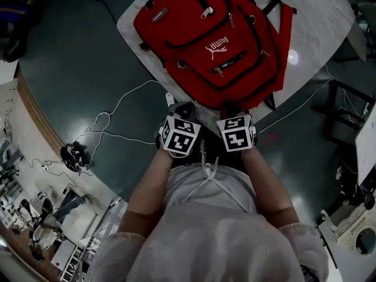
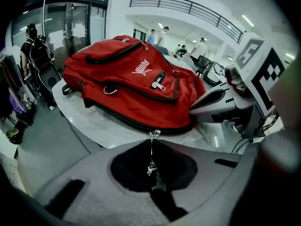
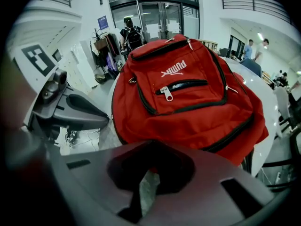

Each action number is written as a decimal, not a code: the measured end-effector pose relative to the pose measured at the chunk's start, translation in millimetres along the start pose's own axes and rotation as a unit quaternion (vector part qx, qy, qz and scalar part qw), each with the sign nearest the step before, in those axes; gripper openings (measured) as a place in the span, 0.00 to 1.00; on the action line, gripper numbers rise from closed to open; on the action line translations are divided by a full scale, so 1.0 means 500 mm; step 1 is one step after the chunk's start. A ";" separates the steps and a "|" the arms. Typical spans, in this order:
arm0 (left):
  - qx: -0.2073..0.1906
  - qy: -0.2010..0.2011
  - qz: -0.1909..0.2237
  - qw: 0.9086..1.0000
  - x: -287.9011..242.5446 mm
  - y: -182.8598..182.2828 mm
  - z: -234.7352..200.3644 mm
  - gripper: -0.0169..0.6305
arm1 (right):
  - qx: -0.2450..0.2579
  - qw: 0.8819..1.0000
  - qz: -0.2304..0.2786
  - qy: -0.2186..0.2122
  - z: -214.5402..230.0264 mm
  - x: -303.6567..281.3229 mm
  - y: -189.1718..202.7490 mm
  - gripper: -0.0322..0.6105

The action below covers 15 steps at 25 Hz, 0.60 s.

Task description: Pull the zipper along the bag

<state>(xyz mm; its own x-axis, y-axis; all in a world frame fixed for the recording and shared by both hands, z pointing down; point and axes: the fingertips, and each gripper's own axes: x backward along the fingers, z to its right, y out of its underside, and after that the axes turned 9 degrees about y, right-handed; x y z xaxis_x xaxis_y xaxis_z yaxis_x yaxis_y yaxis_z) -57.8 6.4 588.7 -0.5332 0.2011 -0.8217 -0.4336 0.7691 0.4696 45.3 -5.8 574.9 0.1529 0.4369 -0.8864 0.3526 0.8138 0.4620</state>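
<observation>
A red backpack (image 1: 205, 34) (image 2: 131, 79) (image 3: 188, 102) with black zippers lies flat on a round white table (image 1: 317, 22) (image 2: 103, 131). A silver zipper pull (image 1: 218, 70) (image 2: 159, 81) (image 3: 166, 93) rests on its front pocket. A long black zipper (image 2: 127, 121) runs along the bag's near edge. My left gripper (image 1: 184, 106) (image 2: 153, 134) hovers at the table's near edge just short of that zipper, jaws shut, with a thin bright line where they meet. Beside it my right gripper (image 1: 231, 106) (image 3: 150, 144) points at the bag's bottom edge, tips together, holding nothing.
White cables (image 1: 111, 122) and a black bundle (image 1: 73, 154) lie on the dark floor to the left. A dark frame stand (image 1: 346, 116) is at the right. People stand far off by glass doors (image 3: 131, 32) and in the hall (image 2: 155, 34).
</observation>
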 end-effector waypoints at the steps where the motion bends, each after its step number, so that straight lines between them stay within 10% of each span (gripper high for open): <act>1: 0.001 -0.004 0.003 1.000 0.002 -0.002 -0.007 0.06 | 0.004 1.000 0.002 0.002 0.001 0.000 -0.003 0.09; 15: -0.002 -0.032 0.011 0.999 0.024 -0.020 -0.081 0.06 | 0.012 0.999 -0.028 0.017 0.001 -0.003 0.000 0.09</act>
<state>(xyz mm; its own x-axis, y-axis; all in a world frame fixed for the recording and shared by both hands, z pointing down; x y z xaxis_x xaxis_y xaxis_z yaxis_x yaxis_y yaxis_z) -89.3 -23.5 587.4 -0.4951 0.2560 -0.8302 -0.4260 0.7613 0.4888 45.5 -6.8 576.3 0.1012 0.4036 -0.9093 0.3823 0.8280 0.4101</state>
